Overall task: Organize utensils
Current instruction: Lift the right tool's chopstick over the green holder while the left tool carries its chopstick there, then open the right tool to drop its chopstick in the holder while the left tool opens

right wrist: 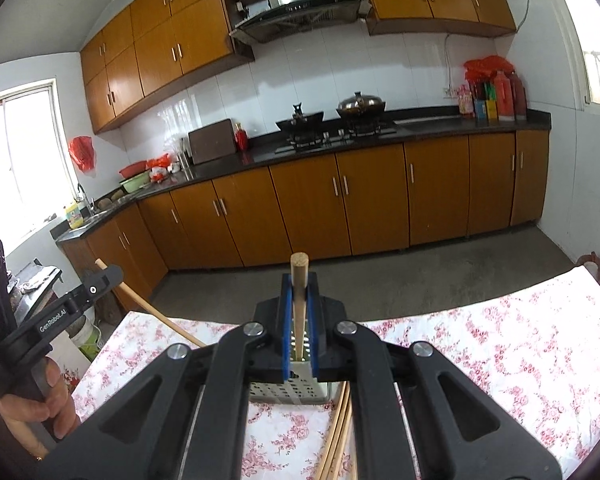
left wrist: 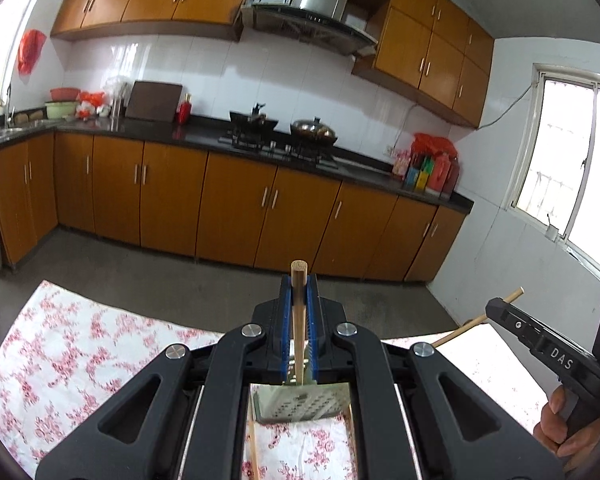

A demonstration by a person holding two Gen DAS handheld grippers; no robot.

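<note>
My left gripper [left wrist: 299, 282] is shut on a wooden chopstick [left wrist: 299, 320], held upright above a perforated metal utensil holder [left wrist: 304, 404] on the floral tablecloth [left wrist: 80, 344]. My right gripper [right wrist: 299, 280] is shut on another wooden chopstick [right wrist: 299, 304] above the same metal holder [right wrist: 288, 390]. Several loose chopsticks [right wrist: 338, 440] lie on the cloth beside the holder. The right gripper also shows at the right in the left wrist view [left wrist: 496, 306]. The left gripper shows at the left in the right wrist view [right wrist: 106, 276].
The table with the floral tablecloth [right wrist: 500, 344] stands before a kitchen floor. Wooden cabinets [left wrist: 240, 200] and a dark counter with a stove and pots [left wrist: 284, 136] run along the far wall. A bucket [right wrist: 86, 336] stands by the table's left edge.
</note>
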